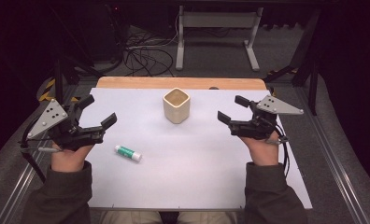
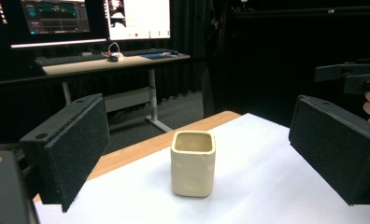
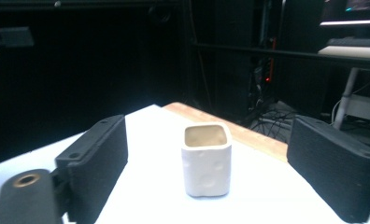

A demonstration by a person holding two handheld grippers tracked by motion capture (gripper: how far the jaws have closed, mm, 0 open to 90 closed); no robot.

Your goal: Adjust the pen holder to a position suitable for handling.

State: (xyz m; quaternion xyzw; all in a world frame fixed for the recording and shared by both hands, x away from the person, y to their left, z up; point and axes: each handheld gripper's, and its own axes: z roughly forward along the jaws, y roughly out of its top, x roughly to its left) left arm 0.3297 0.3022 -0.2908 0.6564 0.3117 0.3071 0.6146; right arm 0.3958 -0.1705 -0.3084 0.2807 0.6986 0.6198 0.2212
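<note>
- Cup (image 1: 176,105) stands upright mid-table; glue stick (image 1: 128,152) lies near the left gripper (image 1: 97,116).
- Both grippers — left and right (image 1: 230,108) — gape wide, empty.
- Likely step: approach the stick low, straddling it squarely before closing.

Cream cup (image 1: 176,106); green-white tube (image 1: 128,152); white table sheet (image 1: 197,158); black grippers

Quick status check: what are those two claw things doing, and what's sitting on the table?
Left gripper open, empty. Right gripper open, empty. Cream square cup upright between them, untouched. Green-and-white glue stick lying near left hand; nothing in the way.
</note>
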